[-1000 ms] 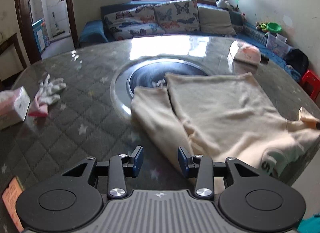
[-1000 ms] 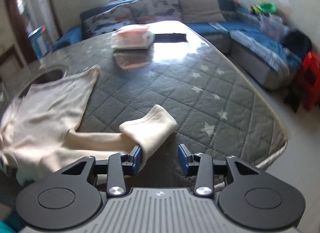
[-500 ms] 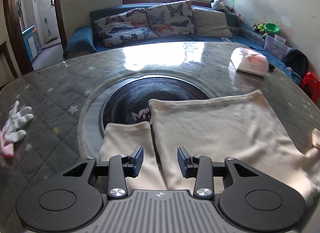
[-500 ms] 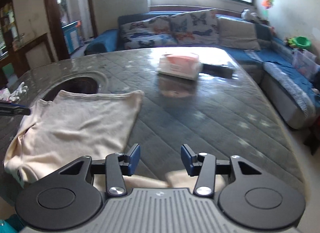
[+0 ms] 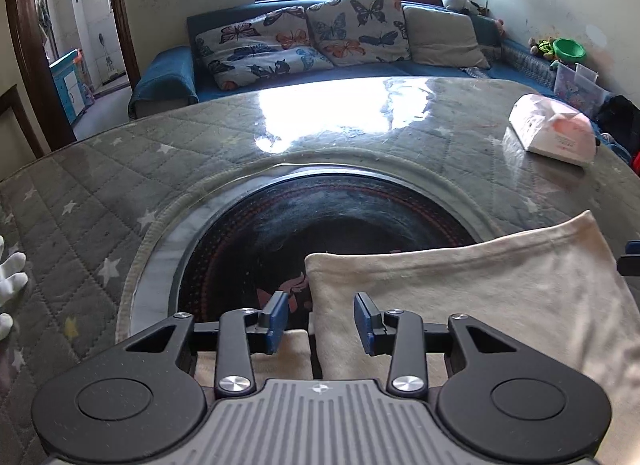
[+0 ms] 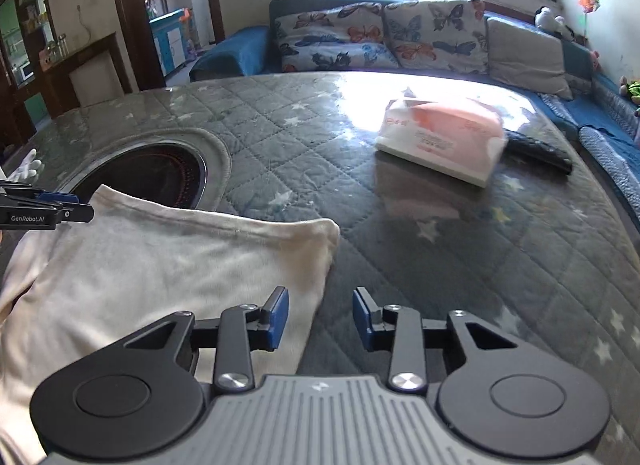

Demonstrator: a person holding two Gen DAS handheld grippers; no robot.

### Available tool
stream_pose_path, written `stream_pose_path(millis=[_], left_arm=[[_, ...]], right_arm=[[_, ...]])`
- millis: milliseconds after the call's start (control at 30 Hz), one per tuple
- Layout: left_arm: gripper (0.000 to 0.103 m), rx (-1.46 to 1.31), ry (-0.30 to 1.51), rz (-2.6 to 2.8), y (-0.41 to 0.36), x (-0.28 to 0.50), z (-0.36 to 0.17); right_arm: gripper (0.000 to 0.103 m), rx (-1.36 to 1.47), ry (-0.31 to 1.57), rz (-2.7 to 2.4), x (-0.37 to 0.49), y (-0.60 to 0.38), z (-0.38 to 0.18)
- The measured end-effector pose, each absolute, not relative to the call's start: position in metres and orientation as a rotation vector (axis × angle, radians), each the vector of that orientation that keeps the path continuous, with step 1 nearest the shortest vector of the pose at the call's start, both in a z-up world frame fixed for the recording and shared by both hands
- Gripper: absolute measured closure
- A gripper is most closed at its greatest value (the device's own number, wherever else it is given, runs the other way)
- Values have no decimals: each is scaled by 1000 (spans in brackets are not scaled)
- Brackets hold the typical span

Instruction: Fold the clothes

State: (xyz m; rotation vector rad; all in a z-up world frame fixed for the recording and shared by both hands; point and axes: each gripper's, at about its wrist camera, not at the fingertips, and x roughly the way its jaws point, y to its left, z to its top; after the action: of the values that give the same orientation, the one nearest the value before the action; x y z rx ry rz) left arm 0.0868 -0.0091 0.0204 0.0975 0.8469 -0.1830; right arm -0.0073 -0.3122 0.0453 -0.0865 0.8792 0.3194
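Note:
A cream garment [image 5: 472,297] lies flat on the quilted grey table [image 5: 100,193], its far hem partly over a dark round inset [image 5: 320,225]. My left gripper [image 5: 320,321] is open and empty, low over the garment's far left corner. In the right wrist view the same garment [image 6: 160,265] spreads to the left. My right gripper [image 6: 320,317] is open and empty over the garment's right edge, near its far right corner. The left gripper's tip [image 6: 48,205] shows at that view's left edge.
A pink and white tissue pack [image 6: 440,145] and a black remote [image 6: 540,149] lie on the table's far right. A white glove [image 5: 10,277] lies at the left. A blue sofa with butterfly pillows [image 5: 304,45] stands behind the table.
Both grippers have moved forward along the garment toward its far hem. The right gripper has left the sleeve cuff it was next to; that cuff is now out of view.

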Motion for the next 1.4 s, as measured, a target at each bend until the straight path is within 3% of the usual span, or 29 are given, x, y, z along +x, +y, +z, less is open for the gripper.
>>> stream_pose_path(millis=[133, 167, 267, 400, 733, 867, 1167, 1400], left_arm=[[89, 78, 850, -211, -4, 92, 14], [93, 78, 846, -223, -3, 91, 14], [96, 107, 821, -232, -4, 90, 14], [100, 112, 800, -198, 6, 93, 14], [101, 110, 800, -48, 51, 131, 15], [100, 110, 809, -29, 58, 140, 15], [95, 138, 816, -56, 49, 121, 24], [93, 148, 821, -242, 17, 52, 41]], right_arm=[[78, -111, 900, 327, 8, -303, 38], [84, -117, 903, 329, 11, -301, 37], [96, -140, 898, 341, 18, -293, 36], [99, -173, 878, 349, 30, -278, 38], [99, -222, 820, 411, 87, -218, 29], [95, -243, 816, 438, 97, -207, 31], [90, -298, 794, 606, 23, -208, 59], [85, -374, 810, 739, -54, -201, 61]])
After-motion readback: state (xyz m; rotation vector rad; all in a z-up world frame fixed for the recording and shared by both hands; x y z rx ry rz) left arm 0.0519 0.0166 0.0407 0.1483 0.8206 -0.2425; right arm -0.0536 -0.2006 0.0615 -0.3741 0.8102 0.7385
